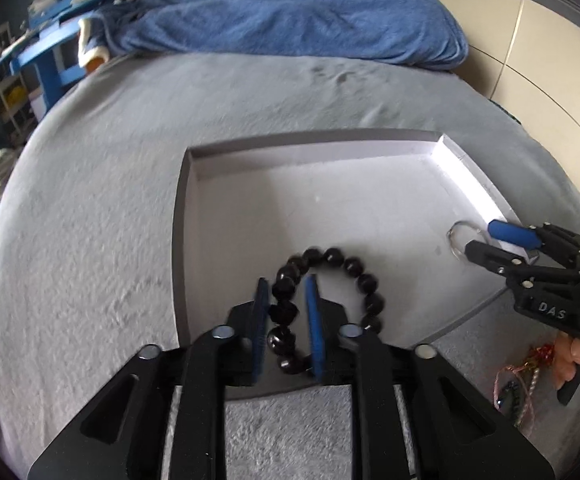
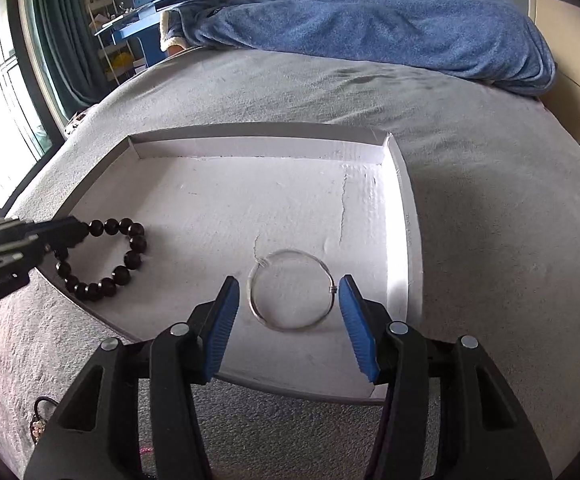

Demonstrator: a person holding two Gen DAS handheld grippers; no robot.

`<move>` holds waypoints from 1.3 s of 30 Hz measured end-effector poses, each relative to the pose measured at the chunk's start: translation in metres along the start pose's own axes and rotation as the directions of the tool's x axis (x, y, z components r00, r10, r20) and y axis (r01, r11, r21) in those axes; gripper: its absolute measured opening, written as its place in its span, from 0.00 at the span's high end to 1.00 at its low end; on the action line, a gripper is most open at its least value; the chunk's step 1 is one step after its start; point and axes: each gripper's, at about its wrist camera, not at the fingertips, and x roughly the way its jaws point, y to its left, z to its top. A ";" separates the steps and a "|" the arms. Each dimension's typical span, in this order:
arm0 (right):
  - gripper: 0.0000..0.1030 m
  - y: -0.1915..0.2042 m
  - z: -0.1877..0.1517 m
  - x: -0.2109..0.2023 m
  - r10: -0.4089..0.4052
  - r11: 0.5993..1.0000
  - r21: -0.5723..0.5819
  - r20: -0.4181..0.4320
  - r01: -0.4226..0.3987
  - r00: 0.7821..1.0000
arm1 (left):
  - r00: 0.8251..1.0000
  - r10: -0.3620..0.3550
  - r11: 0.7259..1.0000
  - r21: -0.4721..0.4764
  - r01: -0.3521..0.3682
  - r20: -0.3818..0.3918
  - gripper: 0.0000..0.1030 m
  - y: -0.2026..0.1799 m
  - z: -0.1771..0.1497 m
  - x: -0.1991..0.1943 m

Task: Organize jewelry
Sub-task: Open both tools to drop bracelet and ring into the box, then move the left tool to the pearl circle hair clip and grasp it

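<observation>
Straddling the black bead bracelet (image 1: 322, 280) inside the white tray (image 1: 225, 184), your left claw (image 1: 287, 292) stands narrow, beads between its pads; your right claw (image 2: 287, 300) gapes wide around the silver bangle (image 2: 292, 290) lying on the tray floor.

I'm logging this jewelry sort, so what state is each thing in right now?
Left gripper: fingers straddle the bead bracelet.
Bead bracelet: lying in the tray.
Right gripper: open.
Silver bangle: flat in the tray, ungripped.
Tray: open-topped, on the bed.
</observation>
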 end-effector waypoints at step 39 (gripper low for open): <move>0.23 -0.018 -0.071 -0.111 0.005 0.974 0.222 0.146 -0.038 0.989 | 0.996 0.015 1.000 -0.016 -0.014 0.086 0.18 -0.034 -0.114 -0.102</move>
